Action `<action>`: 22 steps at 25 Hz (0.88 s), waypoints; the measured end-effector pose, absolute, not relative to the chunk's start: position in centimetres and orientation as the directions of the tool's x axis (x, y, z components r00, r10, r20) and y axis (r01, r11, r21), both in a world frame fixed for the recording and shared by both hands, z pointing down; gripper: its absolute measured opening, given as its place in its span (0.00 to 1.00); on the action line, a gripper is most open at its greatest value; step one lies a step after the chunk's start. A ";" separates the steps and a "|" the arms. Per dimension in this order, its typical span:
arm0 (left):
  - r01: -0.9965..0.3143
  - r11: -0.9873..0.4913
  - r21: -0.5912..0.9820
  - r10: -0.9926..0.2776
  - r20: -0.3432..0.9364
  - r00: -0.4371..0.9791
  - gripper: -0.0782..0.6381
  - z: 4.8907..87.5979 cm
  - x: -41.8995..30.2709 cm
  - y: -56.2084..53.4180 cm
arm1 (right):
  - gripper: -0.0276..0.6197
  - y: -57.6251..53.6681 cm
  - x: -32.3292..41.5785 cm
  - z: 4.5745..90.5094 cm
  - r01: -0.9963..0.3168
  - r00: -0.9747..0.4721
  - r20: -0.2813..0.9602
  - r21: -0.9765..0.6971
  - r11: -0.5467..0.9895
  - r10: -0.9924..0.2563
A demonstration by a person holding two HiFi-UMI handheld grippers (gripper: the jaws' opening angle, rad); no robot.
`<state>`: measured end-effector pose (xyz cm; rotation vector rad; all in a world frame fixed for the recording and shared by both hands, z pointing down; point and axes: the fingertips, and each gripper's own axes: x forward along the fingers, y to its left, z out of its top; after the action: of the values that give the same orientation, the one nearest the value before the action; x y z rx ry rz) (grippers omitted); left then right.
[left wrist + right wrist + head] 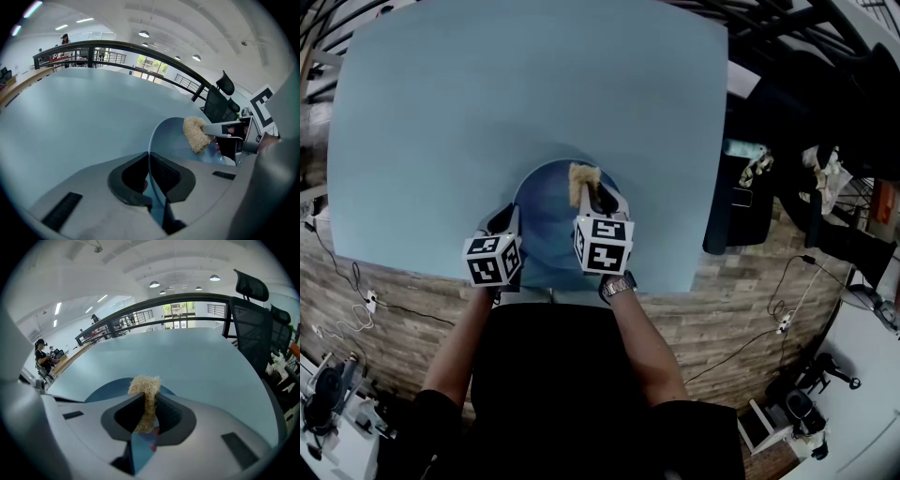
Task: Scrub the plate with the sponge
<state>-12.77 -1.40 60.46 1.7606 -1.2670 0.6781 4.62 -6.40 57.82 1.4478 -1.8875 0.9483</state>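
A round blue plate (546, 214) lies near the front edge of the pale blue table (487, 112). My left gripper (508, 223) is shut on the plate's left rim, which passes thin between its jaws in the left gripper view, where the plate (173, 136) shows edge-on. My right gripper (592, 195) is shut on a tan fibrous sponge (583, 177), whose tip sits over the plate's upper right part. In the right gripper view the sponge (145, 392) is pinched flat between the jaws of the right gripper (147, 416), with the plate (110, 387) below. From the left gripper (151, 176) the sponge (196, 134) looks pressed against the plate.
The table's front edge (675, 286) runs just behind the grippers. A dark office chair (741, 202) stands at the right of the table. Cables lie on the brick-pattern floor (741, 328). People are far off in the hall in both gripper views.
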 end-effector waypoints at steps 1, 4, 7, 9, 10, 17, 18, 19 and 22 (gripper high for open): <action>-0.939 -0.134 0.318 -0.483 0.806 0.342 0.13 60.5 -12.8 -1.4 | 0.15 -6.4 4.8 57.8 -0.969 -0.246 0.790 -0.187 0.161 -0.562; -0.939 -0.133 0.317 -0.484 0.806 0.341 0.13 60.5 -12.9 -1.4 | 0.15 -6.3 5.3 57.8 -0.971 -0.239 0.792 -0.179 0.159 -0.562; -0.940 -0.132 0.316 -0.485 0.806 0.339 0.13 60.5 -12.9 -1.4 | 0.15 -6.1 5.7 57.8 -0.972 -0.232 0.795 -0.169 0.162 -0.560; -0.940 -0.132 0.315 -0.485 0.806 0.339 0.13 60.5 -12.9 -1.4 | 0.15 -6.0 6.1 57.8 -0.973 -0.224 0.797 -0.153 0.170 -0.561; -0.940 -0.132 0.315 -0.485 0.807 0.338 0.13 60.5 -12.8 -1.4 | 0.15 -6.0 6.3 57.7 -0.974 -0.220 0.797 -0.145 0.175 -0.563; -0.943 -0.131 0.307 -0.487 0.808 0.331 0.13 60.6 -12.8 -1.5 | 0.15 -5.6 7.4 57.7 -0.975 -0.206 0.799 -0.123 0.183 -0.564; -0.943 -0.131 0.306 -0.489 0.808 0.329 0.13 60.6 -12.8 -1.5 | 0.15 -5.6 7.6 57.6 -0.976 -0.205 0.799 -0.120 0.184 -0.565; -0.944 -0.130 0.304 -0.490 0.808 0.328 0.13 60.6 -12.8 -1.5 | 0.15 -5.5 7.7 57.6 -0.976 -0.203 0.799 -0.116 0.186 -0.566; -0.945 -0.130 0.301 -0.491 0.809 0.325 0.13 60.6 -12.8 -1.5 | 0.15 -5.2 8.0 57.5 -0.976 -0.196 0.800 -0.104 0.189 -0.567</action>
<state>-12.80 -1.52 60.58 1.7587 -1.2877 0.6871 8.05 -5.18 57.53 1.4452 -1.8496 0.8481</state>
